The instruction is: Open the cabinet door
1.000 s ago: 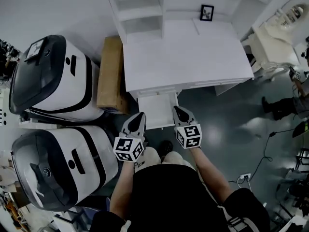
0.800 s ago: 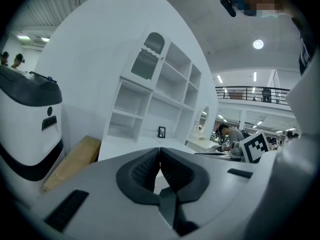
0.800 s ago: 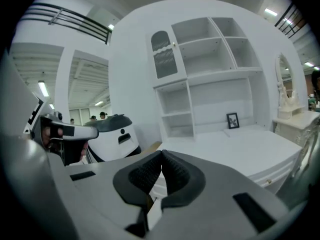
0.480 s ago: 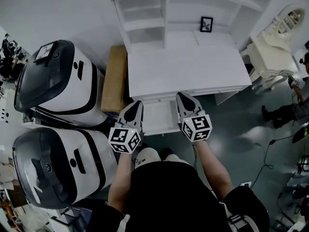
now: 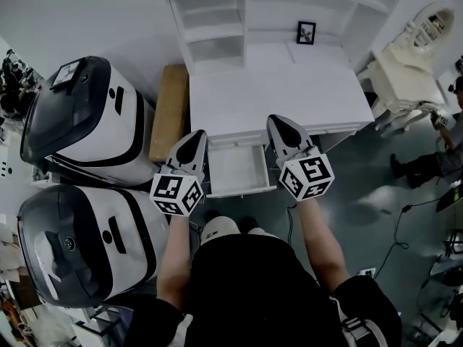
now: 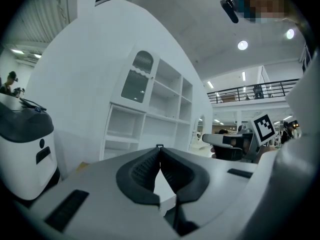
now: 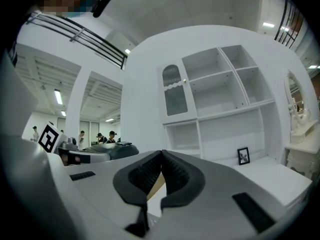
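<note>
Cabinet door stands shut above the table's back edge. Left gripper and right gripper are pressed together, empty; spread one before reaching its free edge.

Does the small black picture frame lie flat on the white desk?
No, the small black picture frame stands upright near the back of the white desk.

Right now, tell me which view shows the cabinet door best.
The right gripper view: the arched cabinet door faces the camera almost squarely, its whole outline clear. The left gripper view shows it obliquely. In the head view it cannot be picked out.
</note>
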`<state>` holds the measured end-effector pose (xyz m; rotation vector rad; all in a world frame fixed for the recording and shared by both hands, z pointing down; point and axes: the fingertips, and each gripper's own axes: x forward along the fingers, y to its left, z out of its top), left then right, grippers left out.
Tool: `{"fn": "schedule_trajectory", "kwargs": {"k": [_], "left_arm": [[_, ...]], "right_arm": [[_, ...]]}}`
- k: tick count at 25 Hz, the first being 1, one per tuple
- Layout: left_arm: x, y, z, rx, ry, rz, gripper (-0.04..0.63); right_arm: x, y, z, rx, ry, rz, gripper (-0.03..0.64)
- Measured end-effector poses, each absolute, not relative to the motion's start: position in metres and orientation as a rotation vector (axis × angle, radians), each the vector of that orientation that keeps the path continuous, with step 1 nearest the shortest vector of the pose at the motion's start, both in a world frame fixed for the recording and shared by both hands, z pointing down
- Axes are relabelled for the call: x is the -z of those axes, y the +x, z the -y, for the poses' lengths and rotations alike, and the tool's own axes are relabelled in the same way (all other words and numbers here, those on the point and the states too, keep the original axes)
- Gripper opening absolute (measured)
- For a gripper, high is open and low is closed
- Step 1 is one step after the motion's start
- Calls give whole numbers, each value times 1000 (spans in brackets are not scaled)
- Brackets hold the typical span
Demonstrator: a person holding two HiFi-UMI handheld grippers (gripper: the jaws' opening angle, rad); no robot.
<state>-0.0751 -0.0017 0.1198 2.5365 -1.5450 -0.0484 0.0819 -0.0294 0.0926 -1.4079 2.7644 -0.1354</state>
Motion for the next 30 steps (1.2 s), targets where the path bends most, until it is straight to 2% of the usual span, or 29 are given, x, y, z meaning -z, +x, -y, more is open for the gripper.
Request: {"fn": "schedule_trajectory", "kwargs": {"k": [30], "left_arm": [[-123, -74, -9, 18, 2516, 1569, 23]], "right_arm": [[-92, 84, 12, 64, -1340, -2876, 15]]}}
